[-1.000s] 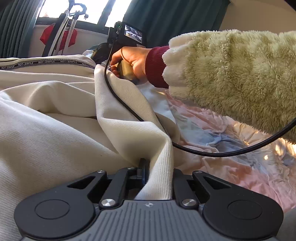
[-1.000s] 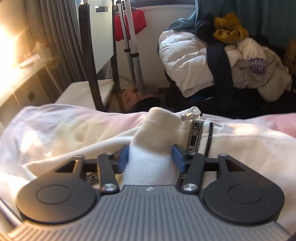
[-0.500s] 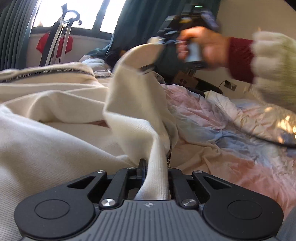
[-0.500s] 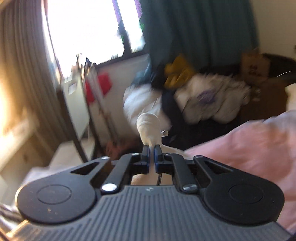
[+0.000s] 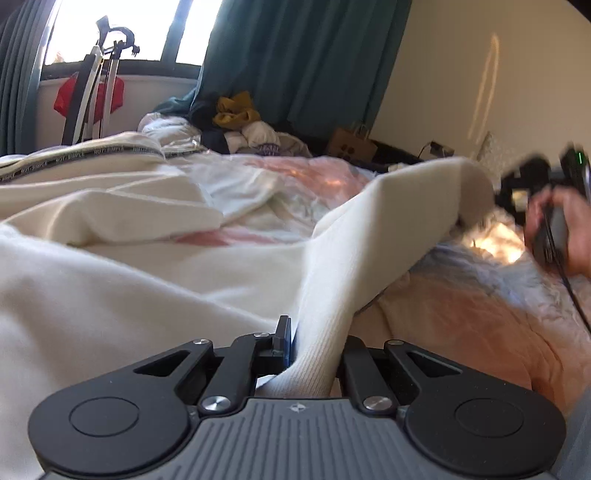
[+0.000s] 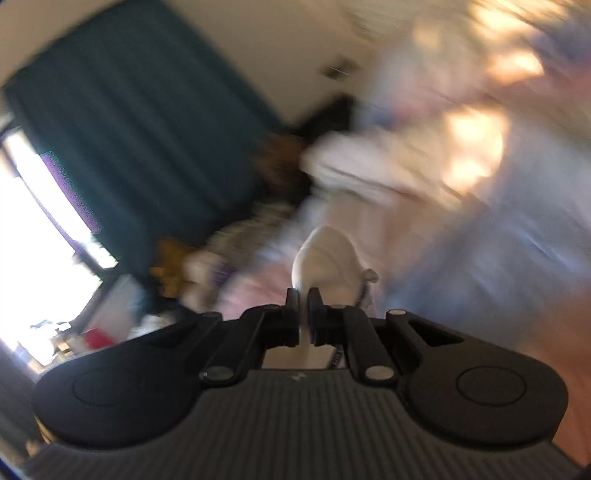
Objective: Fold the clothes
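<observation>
Fingers (image 5: 284, 343) around cream garment (image 5: 332, 266).

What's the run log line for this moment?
left hand-held gripper: shut on cream garment | right hand-held gripper: shut on cream garment | garment stretched over bed

Daylight poured through the window (image 5: 110, 33) behind the teal curtain (image 5: 295, 59), blown out to white in both my views. Warm sun patches glared on the bedspread (image 5: 491, 236) at right. My left wrist view was sharp in the middle, bowed at its edges, with the hand (image 5: 565, 229) smeared. My right wrist view was tilted and streaked almost everywhere; only the tool body (image 6: 303, 314) looked crisp, and the cream cloth (image 6: 328, 258) perhaps slightly soft.
</observation>
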Demonstrator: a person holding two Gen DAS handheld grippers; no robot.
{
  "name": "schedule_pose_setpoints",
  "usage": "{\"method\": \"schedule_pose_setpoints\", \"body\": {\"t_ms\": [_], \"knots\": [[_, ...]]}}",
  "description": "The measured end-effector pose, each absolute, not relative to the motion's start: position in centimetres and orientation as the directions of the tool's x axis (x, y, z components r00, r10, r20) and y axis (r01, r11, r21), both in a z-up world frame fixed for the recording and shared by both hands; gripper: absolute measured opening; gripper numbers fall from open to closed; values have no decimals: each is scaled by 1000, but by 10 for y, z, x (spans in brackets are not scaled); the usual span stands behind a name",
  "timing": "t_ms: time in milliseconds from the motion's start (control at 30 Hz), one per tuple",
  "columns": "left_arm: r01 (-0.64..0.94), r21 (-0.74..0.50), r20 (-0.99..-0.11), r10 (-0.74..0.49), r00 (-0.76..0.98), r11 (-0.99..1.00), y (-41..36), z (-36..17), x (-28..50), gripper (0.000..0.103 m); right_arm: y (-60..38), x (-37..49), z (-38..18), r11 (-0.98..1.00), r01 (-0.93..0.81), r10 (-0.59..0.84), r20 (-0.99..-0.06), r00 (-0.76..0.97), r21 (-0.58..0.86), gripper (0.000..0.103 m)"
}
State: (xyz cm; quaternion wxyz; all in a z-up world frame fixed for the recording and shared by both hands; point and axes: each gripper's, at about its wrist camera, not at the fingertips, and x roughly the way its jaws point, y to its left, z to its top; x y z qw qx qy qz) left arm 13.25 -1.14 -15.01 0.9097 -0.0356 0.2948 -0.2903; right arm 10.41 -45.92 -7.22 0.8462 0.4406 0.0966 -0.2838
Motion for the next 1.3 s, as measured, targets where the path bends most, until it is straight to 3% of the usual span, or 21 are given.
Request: {"method": "schedule_pose_setpoints", "body": {"t_ms": [100, 200, 533, 667, 767, 833, 900, 1100, 1167, 1233, 1300], "knots": [[500, -237, -535, -541, 648, 833, -11, -150, 124, 10, -472, 91, -114, 305, 593, -318, -507, 801, 745, 7], [494, -231, -555, -531, 640, 838, -11, -146, 115, 12, -484, 91, -134, 239, 594, -244, -544, 802, 768, 7], [466, -209, -617, -485, 619, 860, -9, -137, 94, 32, -475, 93, -149, 239, 588, -192, -556, 809, 773, 10], [454, -197, -627, -468, 623, 869, -9, -138, 93, 33, -473, 93, -146, 241, 602, -193, -570, 798, 761, 13], [447, -190, -633, -457, 625, 874, -11, -140, 95, 33, -474, 96, -147, 233, 617, -184, -590, 787, 751, 37], [445, -186, -637, -452, 624, 876, -12, -141, 96, 33, -473, 97, -149, 229, 635, -180, -609, 773, 738, 66], [443, -187, -641, -450, 622, 877, -11, -143, 98, 33, -473, 100, -151, 224, 652, -181, -626, 758, 724, 71], [437, -200, -640, -455, 619, 877, -8, -143, 99, 33, -471, 115, -156, 273, 650, -184, -625, 759, 709, 67], [434, -211, -636, -460, 619, 876, -7, -143, 100, 33, -469, 119, -152, 306, 655, -207, -624, 754, 691, 57], [433, -220, -632, -466, 619, 874, -6, -142, 100, 33, -469, 122, -146, 325, 661, -234, -619, 749, 676, 20], [434, -227, -628, -472, 619, 872, -5, -142, 100, 33, -471, 125, -140, 341, 660, -258, -608, 751, 670, 14]]}}
